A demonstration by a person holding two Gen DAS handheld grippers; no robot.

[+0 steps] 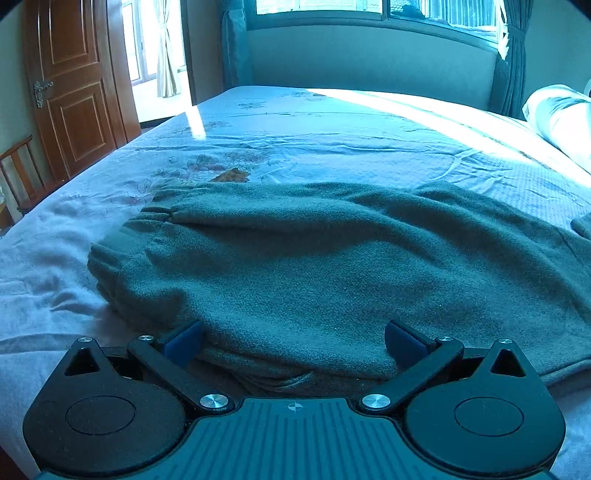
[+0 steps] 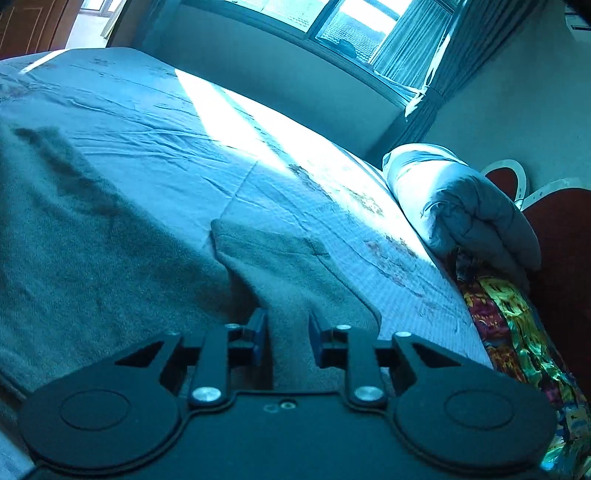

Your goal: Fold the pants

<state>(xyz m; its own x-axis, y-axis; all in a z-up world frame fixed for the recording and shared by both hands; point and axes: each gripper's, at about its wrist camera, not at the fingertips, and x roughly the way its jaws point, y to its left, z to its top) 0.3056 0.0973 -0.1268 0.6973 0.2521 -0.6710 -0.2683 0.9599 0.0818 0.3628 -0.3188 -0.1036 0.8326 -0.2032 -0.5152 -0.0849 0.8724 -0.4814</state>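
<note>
Here my left tongs [image 1: 293, 341] stand wide at the near edge of the bed [image 1: 332, 122], their blue pads on either side of a broad hump of the pants [image 1: 314, 251] but not pinching it. My right tongs [image 2: 287, 338] are drawn narrow with a strip of the grey cloth running up between the pads; it looks clamped, and I judge that to be a leg end. The pants lie flat across the near part of the bed, waistband [image 1: 166, 214] toward the left edge, and the stacked layers under my left tongs suggest they are already doubled leg on leg. So I judge the lengthwise fold done and the crosswise folds still ahead: the leg end has to be carried over toward the waistband. Farther out, a rolled quilt [image 2: 461, 206] sits at the right edge by the headboard [image 2: 561, 236], with a bright patterned cloth [image 2: 517, 332] below it. A door [image 1: 74, 103] and a chair [image 1: 18, 173] stand beyond the left edge, a window [image 1: 369, 7] past the far edge. Nothing lies in the fold's path.
</note>
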